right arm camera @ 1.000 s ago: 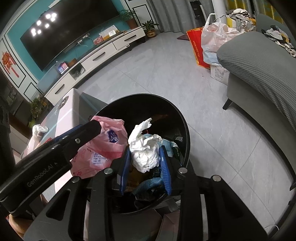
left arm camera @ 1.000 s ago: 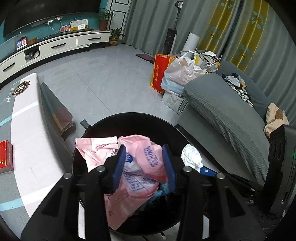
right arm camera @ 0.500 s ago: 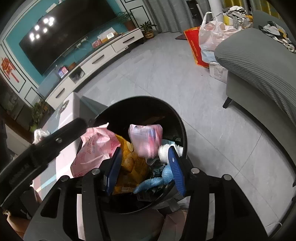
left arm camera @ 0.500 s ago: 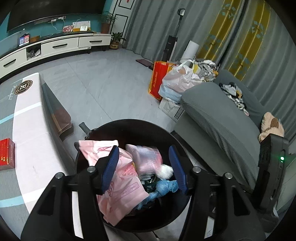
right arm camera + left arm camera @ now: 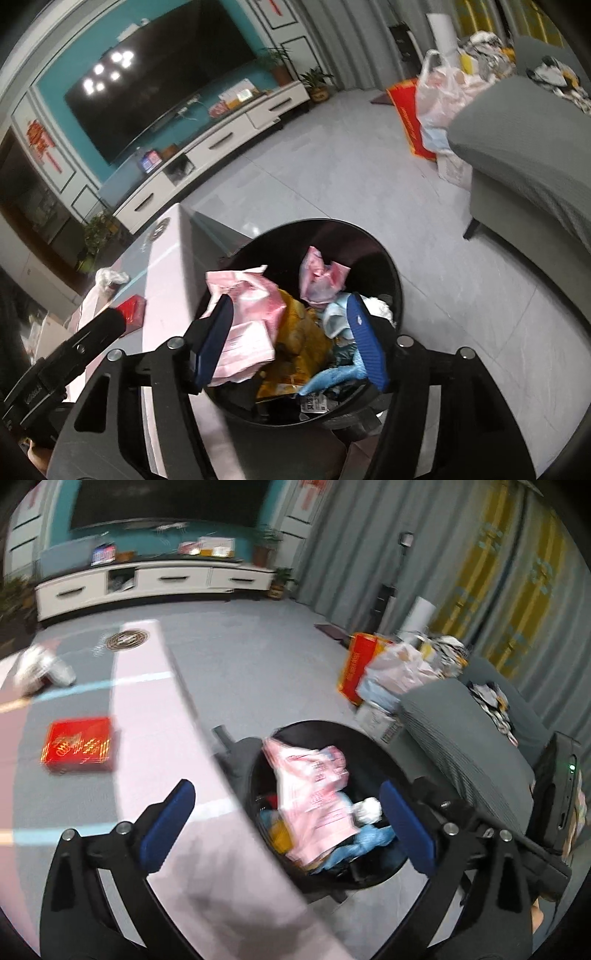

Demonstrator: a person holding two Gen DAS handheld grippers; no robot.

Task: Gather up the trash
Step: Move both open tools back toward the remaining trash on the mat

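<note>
While the pink wrappers (image 5: 243,317) are lying inside the black bin (image 5: 388,258), both tongs, left (image 5: 288,823) and right (image 5: 291,339), are gaping empty, jaws just opened; the crumpled plastic (image 5: 44,668) is waiting on the bench (image 5: 147,709), nearer the left.

grey tiled floor (image 5: 332,177), teal wall (image 5: 74,92), white tv cabinet (image 5: 221,140), grey sofa (image 5: 535,155), curtains (image 5: 461,572)
</note>
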